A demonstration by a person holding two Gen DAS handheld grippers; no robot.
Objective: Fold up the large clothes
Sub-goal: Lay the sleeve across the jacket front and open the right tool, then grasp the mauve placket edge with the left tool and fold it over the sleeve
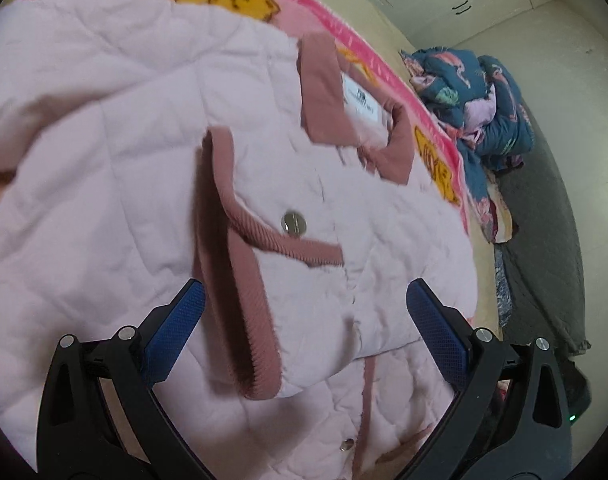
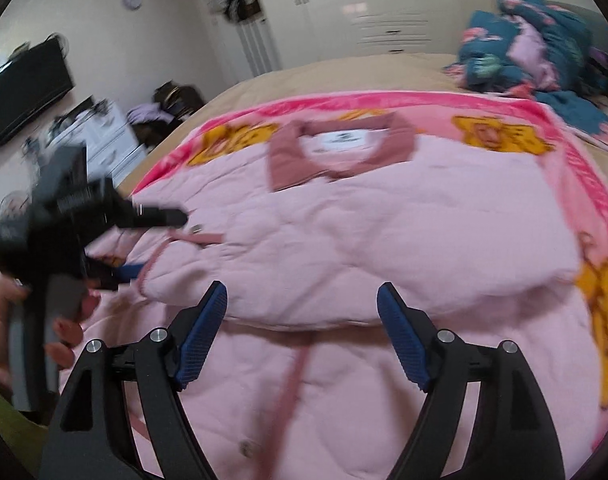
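A pale pink quilted jacket [image 2: 344, 216] lies spread on a bright pink blanket [image 2: 576, 132] printed with yellow cartoon figures, which covers the middle of a bed. Its padding is stitched in large diamonds, and its trim is a darker dusty-rose ribbed cloth. The rose collar [image 2: 340, 148] sits at the jacket's far edge, wrapped around a white label [image 1: 362, 98]. One sleeve is laid across the chest, its ribbed cuff [image 1: 240, 312] turned up and edged in the same rose trim. A round metal snap [image 1: 293, 223] shines just beside that cuff, and a second snap [image 1: 347, 445] sits on the front placket at the jacket's near side. A rose strip runs down the front from under the folded part toward the near hem.

The left gripper [image 1: 304, 320] hangs over the jacket with its jaws wide, the blue pads [image 1: 176, 328] on either side of the cuff without pressing it. The right gripper [image 2: 302, 336] is also spread wide above the jacket's near half, nothing between its pads. In the right wrist view a hand [image 2: 8, 320] holds the left gripper at the jacket's left edge.

Beyond the jacket's collar end, a crumpled teal floral quilt [image 1: 484, 108] is heaped on the bed.
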